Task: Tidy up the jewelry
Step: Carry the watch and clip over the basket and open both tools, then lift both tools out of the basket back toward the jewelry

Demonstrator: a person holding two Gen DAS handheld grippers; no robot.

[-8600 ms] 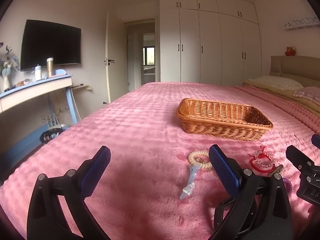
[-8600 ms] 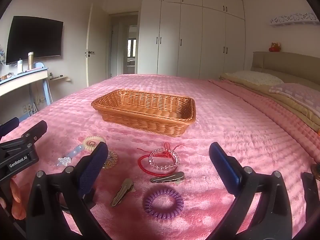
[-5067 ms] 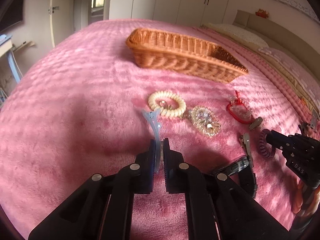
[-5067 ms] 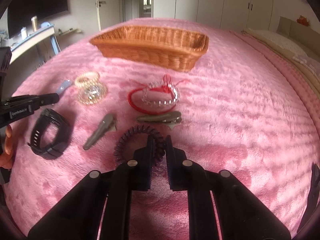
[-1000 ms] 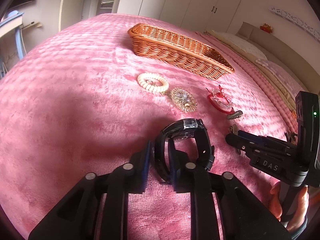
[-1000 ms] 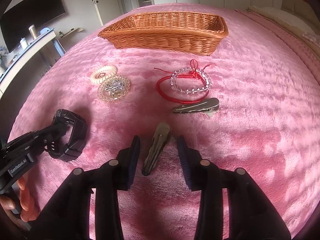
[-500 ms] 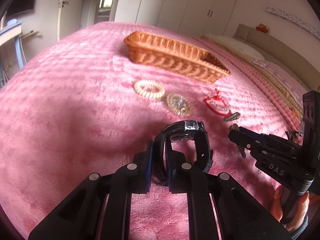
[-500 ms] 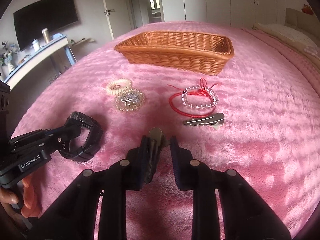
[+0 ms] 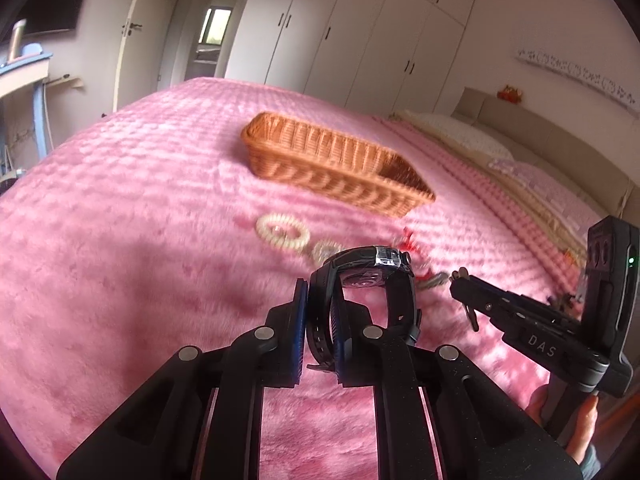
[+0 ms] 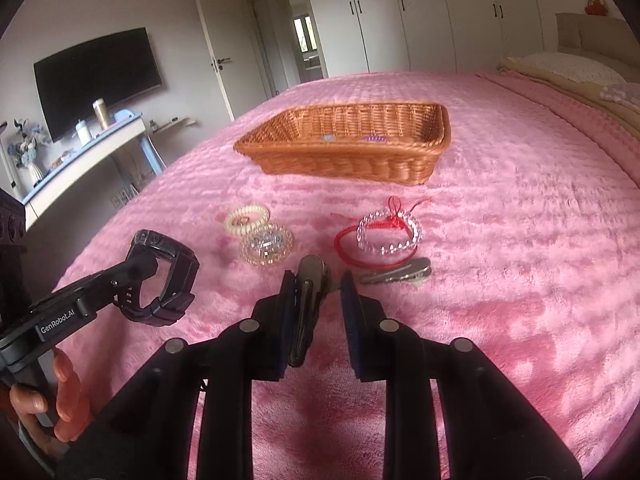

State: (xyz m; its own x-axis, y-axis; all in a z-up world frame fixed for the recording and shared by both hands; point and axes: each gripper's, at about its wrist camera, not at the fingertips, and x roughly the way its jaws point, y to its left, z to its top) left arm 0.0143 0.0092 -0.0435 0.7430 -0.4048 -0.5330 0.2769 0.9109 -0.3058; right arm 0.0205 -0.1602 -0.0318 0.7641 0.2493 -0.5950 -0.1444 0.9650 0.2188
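Both grippers loaded, basket next

Carry both pieces level over the wicker basket [image 10: 348,160] near the far edge of the bed [image 10: 520,280] and release low inside its walls, so neither bounces out. The left gripper [image 9: 320,332] has its jaws pressed onto the strap of the black watch [image 9: 372,276], lifted clear of the blanket. The right gripper [image 10: 316,312] is nearly closed, pinching the grey hair clip [image 10: 308,300] against its left pad (a small gap shows on the other side, so the hold looks light).

One basket [image 10: 344,160], one watch [image 10: 164,276] — two hair clips [image 10: 396,276], two bracelets [image 10: 388,232].
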